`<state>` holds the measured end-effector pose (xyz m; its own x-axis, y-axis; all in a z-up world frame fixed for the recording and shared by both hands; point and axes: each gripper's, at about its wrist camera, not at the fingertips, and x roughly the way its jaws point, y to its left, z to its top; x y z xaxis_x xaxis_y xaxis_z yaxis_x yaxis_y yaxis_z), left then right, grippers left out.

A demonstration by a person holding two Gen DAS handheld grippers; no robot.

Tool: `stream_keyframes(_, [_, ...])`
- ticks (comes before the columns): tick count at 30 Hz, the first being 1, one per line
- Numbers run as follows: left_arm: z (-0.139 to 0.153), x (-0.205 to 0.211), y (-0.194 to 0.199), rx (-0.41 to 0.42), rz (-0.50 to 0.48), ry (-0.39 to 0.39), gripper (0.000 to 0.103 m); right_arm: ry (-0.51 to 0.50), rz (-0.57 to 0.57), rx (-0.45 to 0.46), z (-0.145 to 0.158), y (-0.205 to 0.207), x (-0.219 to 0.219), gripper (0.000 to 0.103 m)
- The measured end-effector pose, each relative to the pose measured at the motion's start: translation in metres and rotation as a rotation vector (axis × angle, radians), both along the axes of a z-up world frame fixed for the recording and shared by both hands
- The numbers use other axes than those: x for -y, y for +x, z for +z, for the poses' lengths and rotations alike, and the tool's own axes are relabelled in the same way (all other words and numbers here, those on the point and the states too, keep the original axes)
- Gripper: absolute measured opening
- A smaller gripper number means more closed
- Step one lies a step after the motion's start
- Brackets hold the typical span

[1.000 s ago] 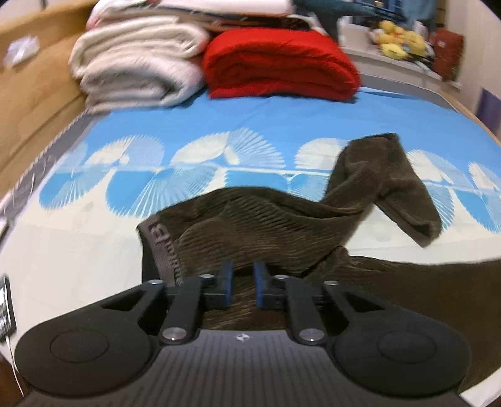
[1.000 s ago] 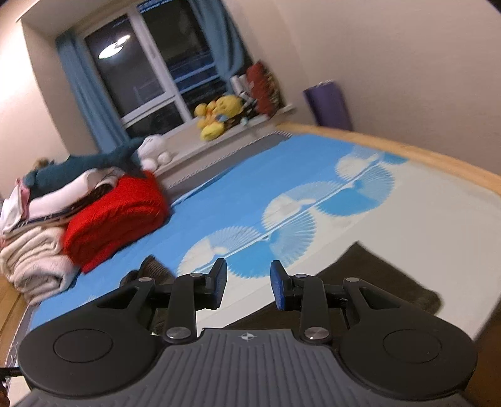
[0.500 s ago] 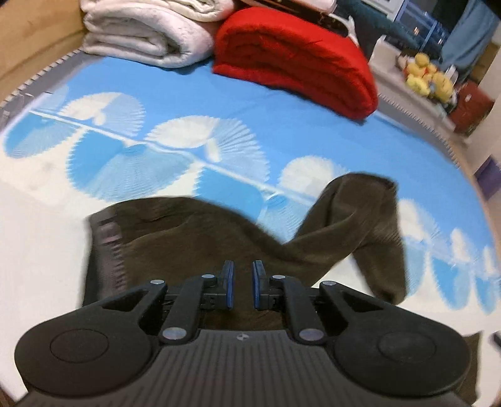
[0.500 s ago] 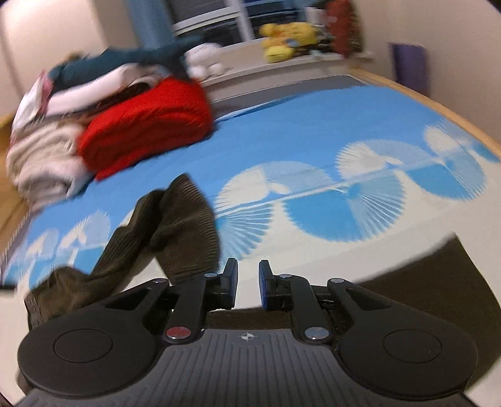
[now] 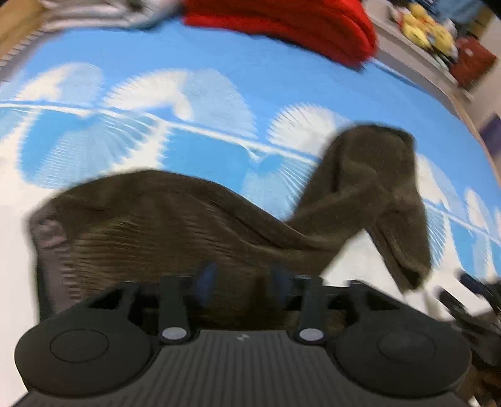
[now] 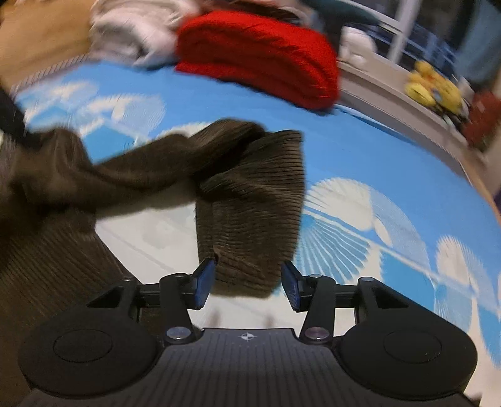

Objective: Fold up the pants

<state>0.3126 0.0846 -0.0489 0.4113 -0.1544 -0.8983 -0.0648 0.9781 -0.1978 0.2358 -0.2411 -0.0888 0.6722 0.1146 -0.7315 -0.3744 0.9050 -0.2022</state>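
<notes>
Left wrist view, blurred: left gripper (image 5: 242,281) is seen with jaws apart and opening, over the brown ribbed pants (image 5: 175,225); fabric lies between the pads, no pinch visible. Pants are spread on the blue-and-white fan-print bedsheet (image 5: 203,72), waistband at left, one leg doubled back at right. Red folded blanket (image 5: 281,18) is at the far edge.

Right wrist view: right gripper (image 6: 247,283) jaws are opening, pads flanking the folded leg end of the pants (image 6: 253,200), not pressing on it. Yellow plush toy (image 6: 433,87) sits on the ledge behind.
</notes>
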Motion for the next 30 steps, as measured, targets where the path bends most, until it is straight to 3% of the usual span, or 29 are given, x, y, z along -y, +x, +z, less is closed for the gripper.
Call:
stream_keyframes(3, [-0.011, 0.018, 0.009, 0.002, -0.104, -0.034, 0.061, -0.1, 0.099, 0.013, -0.022, 0.01, -0.02, 0.049])
stream_keyframes(5, [-0.016, 0.035, 0.012, 0.036, -0.165, 0.027, 0.07, -0.178, 0.183, 0.016, -0.038, 0.012, -0.03, 0.049])
stream_keyframes(10, [-0.03, 0.075, 0.021, 0.108, -0.292, 0.135, 0.074, -0.358, 0.341, 0.013, -0.07, 0.011, -0.048, 0.049])
stream_keyframes(13, [-0.045, 0.094, 0.029, 0.127, -0.347, 0.204, 0.08, -0.373, 0.362, 0.031, -0.073, 0.015, -0.049, 0.042])
stream_keyframes(14, [-0.048, 0.1, 0.03, 0.13, -0.368, 0.234, 0.08, -0.349, 0.347, 0.024, -0.07, 0.019, -0.047, 0.031])
stream_keyframes(16, [-0.059, 0.108, 0.031, 0.135, -0.411, 0.316, 0.079, -0.302, 0.323, 0.023, -0.064, 0.025, -0.04, 0.021])
stream_keyframes(18, [-0.066, 0.108, 0.033, 0.149, -0.438, 0.388, 0.056, -0.25, 0.297, 0.042, -0.052, 0.029, -0.03, 0.016])
stream_keyframes(19, [-0.064, 0.101, 0.037, 0.153, -0.423, 0.374, 0.051, -0.211, 0.272, 0.049, -0.045, 0.032, -0.023, 0.014])
stream_keyframes(20, [-0.06, 0.093, 0.041, 0.15, -0.386, 0.343, 0.038, -0.141, 0.225, 0.059, -0.032, 0.036, -0.012, 0.014])
stream_keyframes(21, [-0.054, 0.083, 0.047, 0.147, -0.327, 0.309, 0.03, -0.06, 0.172, 0.072, -0.018, 0.041, 0.001, 0.013])
stream_keyframes(22, [-0.047, 0.073, 0.052, 0.154, -0.266, 0.284, 0.029, 0.021, 0.116, 0.089, -0.004, 0.046, 0.015, 0.013])
stream_keyframes(26, [-0.024, 0.042, 0.06, 0.213, -0.112, 0.272, 0.025, 0.443, -0.28, 0.213, 0.052, 0.059, 0.118, 0.01])
stream_keyframes(28, [-0.022, 0.035, 0.059, 0.205, -0.127, 0.24, 0.024, 0.566, -0.498, 0.272, 0.062, 0.055, 0.172, 0.008])
stream_keyframes(30, [-0.022, 0.037, 0.054, 0.217, -0.199, 0.257, 0.025, 0.637, -0.699, 0.302, 0.059, 0.046, 0.221, 0.006])
